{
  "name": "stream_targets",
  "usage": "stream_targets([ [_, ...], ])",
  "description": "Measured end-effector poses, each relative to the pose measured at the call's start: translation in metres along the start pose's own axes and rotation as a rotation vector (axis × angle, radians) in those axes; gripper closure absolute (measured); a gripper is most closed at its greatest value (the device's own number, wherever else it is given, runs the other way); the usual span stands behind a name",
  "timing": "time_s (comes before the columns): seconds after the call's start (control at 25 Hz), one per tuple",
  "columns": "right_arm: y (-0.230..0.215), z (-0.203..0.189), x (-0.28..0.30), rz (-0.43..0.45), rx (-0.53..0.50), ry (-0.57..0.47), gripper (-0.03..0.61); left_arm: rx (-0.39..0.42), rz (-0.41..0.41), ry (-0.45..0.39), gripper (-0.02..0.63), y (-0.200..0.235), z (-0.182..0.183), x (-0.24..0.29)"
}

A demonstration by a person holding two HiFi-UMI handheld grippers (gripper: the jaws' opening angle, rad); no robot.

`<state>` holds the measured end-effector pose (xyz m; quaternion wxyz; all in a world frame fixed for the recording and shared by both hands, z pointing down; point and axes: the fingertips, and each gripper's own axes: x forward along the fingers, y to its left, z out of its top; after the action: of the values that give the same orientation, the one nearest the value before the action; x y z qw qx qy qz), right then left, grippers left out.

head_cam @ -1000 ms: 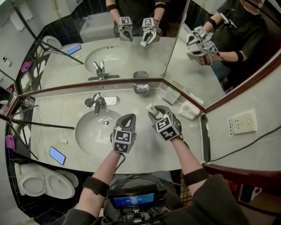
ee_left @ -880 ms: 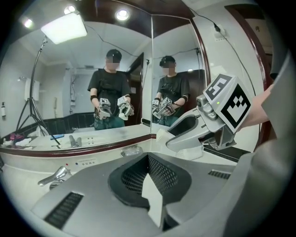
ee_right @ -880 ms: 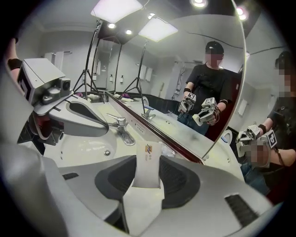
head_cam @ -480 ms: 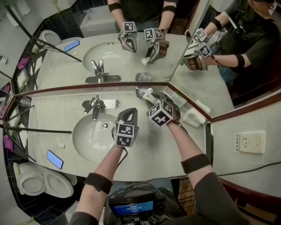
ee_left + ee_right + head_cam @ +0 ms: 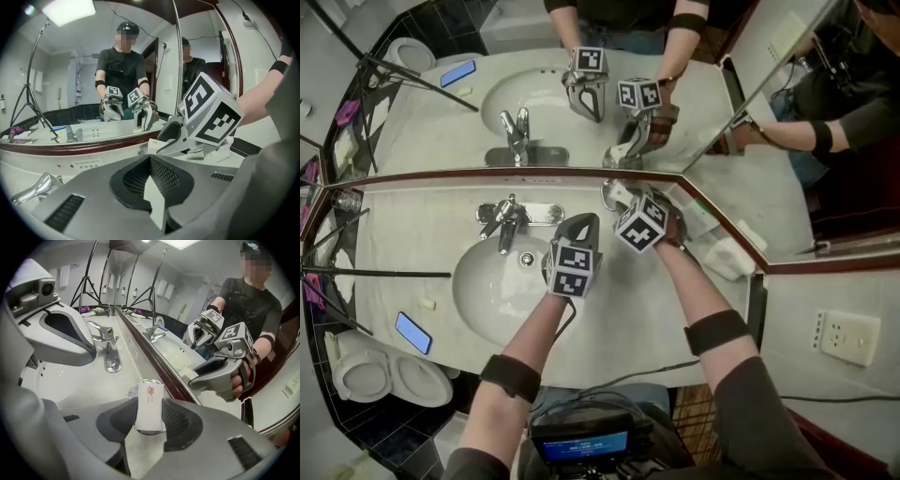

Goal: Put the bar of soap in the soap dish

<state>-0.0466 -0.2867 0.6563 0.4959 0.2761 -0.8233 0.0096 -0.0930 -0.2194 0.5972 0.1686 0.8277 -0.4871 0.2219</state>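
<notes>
By the mirror [image 5: 180, 345], the right gripper [image 5: 150, 423] pinches the bar of soap [image 5: 149, 401] just over the soap dish [image 5: 131, 390]; let go off-centre, it may tip off the rim. The left gripper [image 5: 151, 164] hangs closed, empty.

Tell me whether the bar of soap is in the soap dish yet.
Not yet: the bar of soap is clamped between the jaws of the right gripper, held just over the soap dish.

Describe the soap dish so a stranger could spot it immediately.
From the sink basin, go right past the faucet along the foot of the mirror. The soap dish is the small bowl there, just beyond the wrapped soap bar in the right gripper. Unlike the white items nearby, it is shiny metal.
</notes>
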Motion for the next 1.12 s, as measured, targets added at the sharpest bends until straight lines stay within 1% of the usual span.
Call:
stream_targets([
  [0.2,0.002,0.005,0.011,0.01,-0.037,0.017,0.379,-0.019,0.003,0.013,0.612,0.007,-0.007,0.006],
  [0.36,0.007,-0.002,0.017,0.016,-0.062,0.041,0.359,-0.028,-0.003,0.015,0.612,0.004,-0.01,0.006],
  [0.6,0.002,0.008,0.003,-0.013,-0.032,-0.004,0.359,-0.026,0.006,0.009,0.612,0.005,-0.008,-0.001],
  [0.8,0.007,0.012,-0.026,-0.02,0.016,-0.054,0.364,-0.015,0.015,-0.005,0.612,0.001,0.0,-0.021],
  [0.84,0.01,0.013,-0.035,-0.018,0.031,-0.07,0.396,-0.012,0.016,-0.01,0.612,-0.001,0.003,-0.026],
  [0.88,0.012,0.015,-0.045,-0.023,0.048,-0.088,0.41,-0.009,0.017,-0.019,0.612,-0.003,0.006,-0.032],
  [1.04,0.015,0.023,-0.091,-0.069,0.142,-0.181,0.545,0.0,0.016,-0.058,0.612,-0.01,0.022,-0.059],
  [1.12,0.021,0.022,-0.115,-0.072,0.201,-0.226,0.558,0.0,0.015,-0.068,0.612,-0.016,0.024,-0.071],
])
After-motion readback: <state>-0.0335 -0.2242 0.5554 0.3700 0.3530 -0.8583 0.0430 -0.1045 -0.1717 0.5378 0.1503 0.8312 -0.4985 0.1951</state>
